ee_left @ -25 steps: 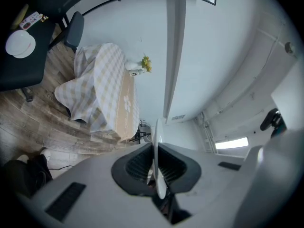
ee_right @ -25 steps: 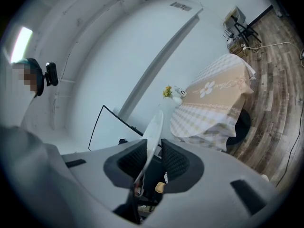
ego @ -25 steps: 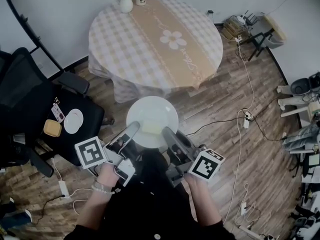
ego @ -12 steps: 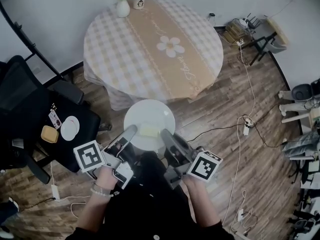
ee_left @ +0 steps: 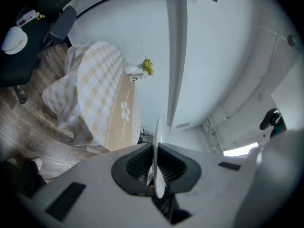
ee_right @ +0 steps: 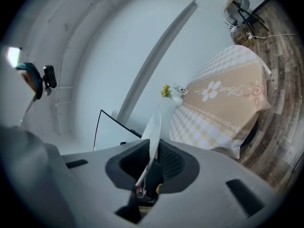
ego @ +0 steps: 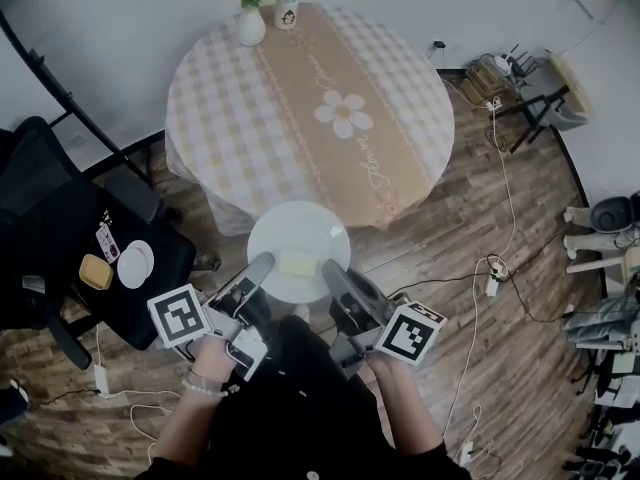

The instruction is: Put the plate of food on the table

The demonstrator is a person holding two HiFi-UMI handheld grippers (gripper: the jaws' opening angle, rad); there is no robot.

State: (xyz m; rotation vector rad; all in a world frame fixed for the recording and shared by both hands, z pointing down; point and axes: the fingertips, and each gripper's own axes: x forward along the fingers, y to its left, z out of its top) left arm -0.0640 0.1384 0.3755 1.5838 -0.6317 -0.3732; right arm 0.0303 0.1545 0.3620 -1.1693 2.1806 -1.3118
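A white plate (ego: pixel 298 243) with a pale yellow piece of food (ego: pixel 296 264) hangs over the wood floor, just short of the round table (ego: pixel 230 108). The table wears a checked cloth and a beige runner with a flower. My left gripper (ego: pixel 258 267) is shut on the plate's near left rim, and my right gripper (ego: pixel 332 272) is shut on its near right rim. In the left gripper view the plate (ee_left: pixel 158 141) stands edge-on between the pads of the left gripper (ee_left: pixel 156 167). The right gripper view shows the plate (ee_right: pixel 153 129) likewise pinched in the right gripper (ee_right: pixel 148 167).
A white vase of yellow flowers (ego: pixel 251 23) and a small cup (ego: pixel 287 15) stand at the table's far edge. A black chair (ego: pixel 60 238) at the left carries a small dish (ego: pixel 134 264) and a yellow item (ego: pixel 96 271). Cables (ego: pixel 492 268) and clutter lie on the floor at the right.
The plate and both grippers have come closer to the table, whose near edge now lies just beyond the plate's far rim. Both grippers still hold the plate.
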